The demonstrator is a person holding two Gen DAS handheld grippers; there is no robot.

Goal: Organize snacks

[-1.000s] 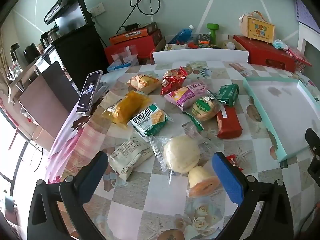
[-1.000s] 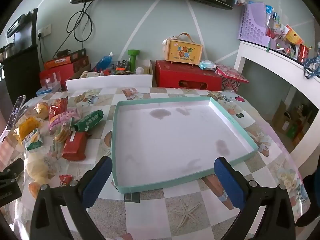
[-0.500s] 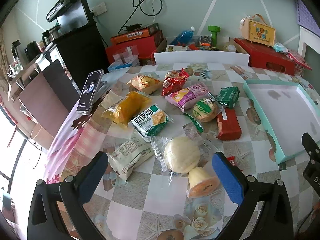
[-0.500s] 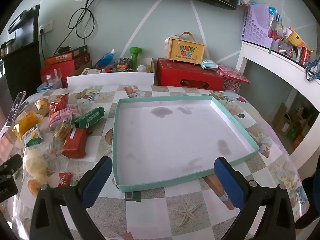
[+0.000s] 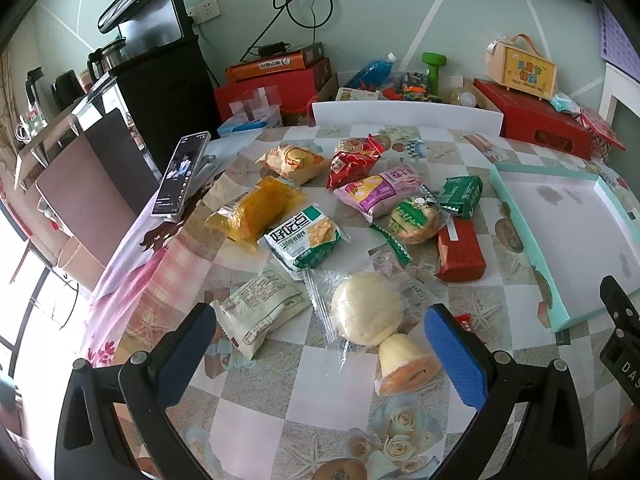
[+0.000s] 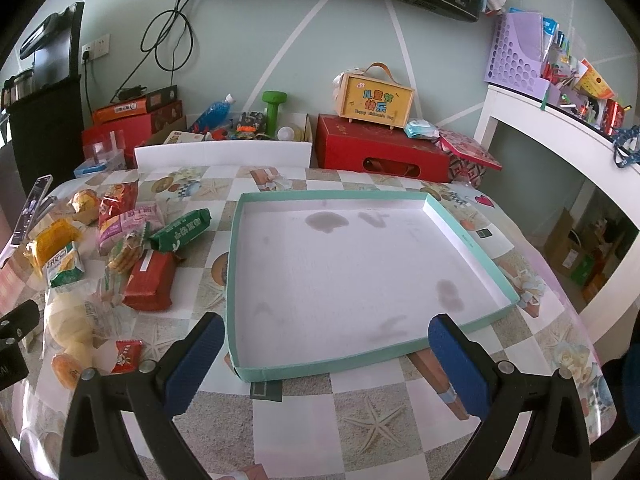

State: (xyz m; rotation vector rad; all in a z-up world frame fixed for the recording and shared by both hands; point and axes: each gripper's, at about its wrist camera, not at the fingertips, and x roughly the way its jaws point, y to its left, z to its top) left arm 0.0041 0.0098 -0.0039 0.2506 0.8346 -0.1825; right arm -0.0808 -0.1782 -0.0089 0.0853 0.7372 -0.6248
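Snacks: a loose spread of packets on the checked tablecloth [image 5: 256, 412], all lying left of the shallow teal-rimmed tray [image 6: 472, 240], which holds nothing yet
Left gripper [image 5: 320, 356]: released, blue pads wide apart, hovering low over the near edge of the spread
White packet [image 5: 260, 312]: just ahead of the left pad, long axis slanting up to the right
Round bun [image 5: 366, 308]: in clear wrap, nearly centred ahead of the left gripper, a little toward its right pad; no clear long axis
Small orange-based cake [image 5: 404, 364]: nearest item of all, lying beside the right pad, narrow end pointing away; whether it touches the bun's wrap is hard to tell through the film
Red packet [image 5: 460, 250]: farther off, between the bun and the tray, long axis running away from the camera
Right gripper [image 6: 326, 356]: also released, straddling the tray's near rim, holding nothing
Nearer hand: the left one, probably; the bun and cake lie straight ahead of it, while from the right wrist view they sit far out to the left
Carry direction: rightward to the tray
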